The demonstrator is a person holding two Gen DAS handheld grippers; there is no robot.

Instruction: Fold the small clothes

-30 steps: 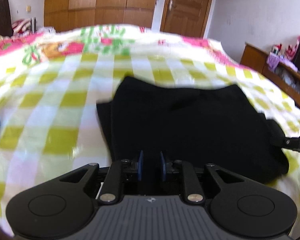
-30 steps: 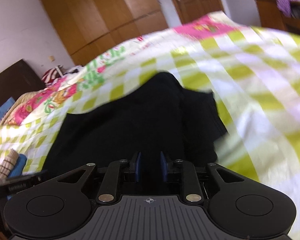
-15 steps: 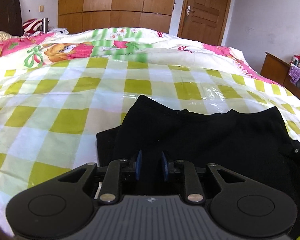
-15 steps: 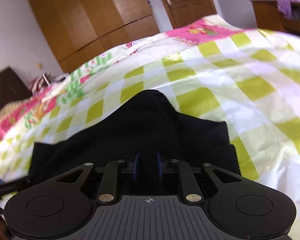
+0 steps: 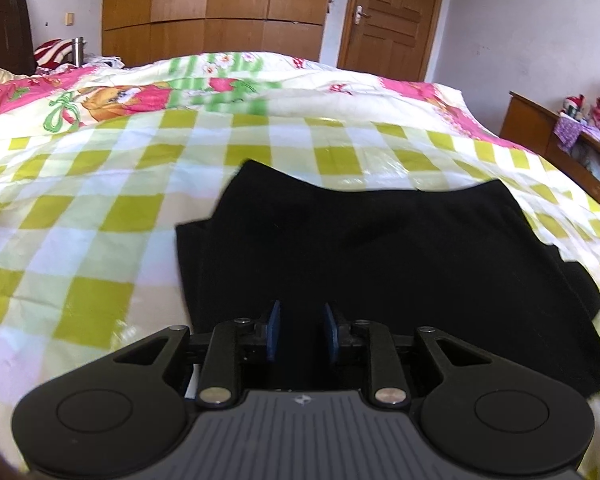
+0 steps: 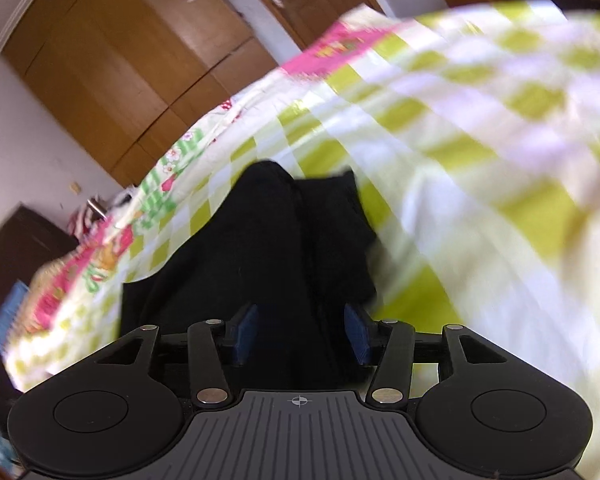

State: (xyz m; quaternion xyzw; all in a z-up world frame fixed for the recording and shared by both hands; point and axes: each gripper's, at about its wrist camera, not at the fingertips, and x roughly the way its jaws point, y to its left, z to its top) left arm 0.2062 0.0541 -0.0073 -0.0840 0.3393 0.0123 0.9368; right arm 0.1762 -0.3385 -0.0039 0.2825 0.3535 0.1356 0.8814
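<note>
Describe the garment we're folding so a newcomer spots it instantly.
Start at the bed, covered in a green-and-white checked sheet. The black garment lies on its near side, directly ahead of the left gripper. It is the only plain dark thing on that bright patterned cover.

The garment [image 5: 380, 248] is plain black, without pattern. The bedspread [image 5: 100, 208] under it carries a check of yellow-green, white and pale lilac squares, with a pink, green and orange cartoon-and-flower print along its far edge. The wardrobe [image 5: 212, 4] and door [image 5: 392, 16] are warm brown wood; the walls [image 5: 520, 20] are white. Both grippers are black with blue pads [image 6: 246, 334].
</note>
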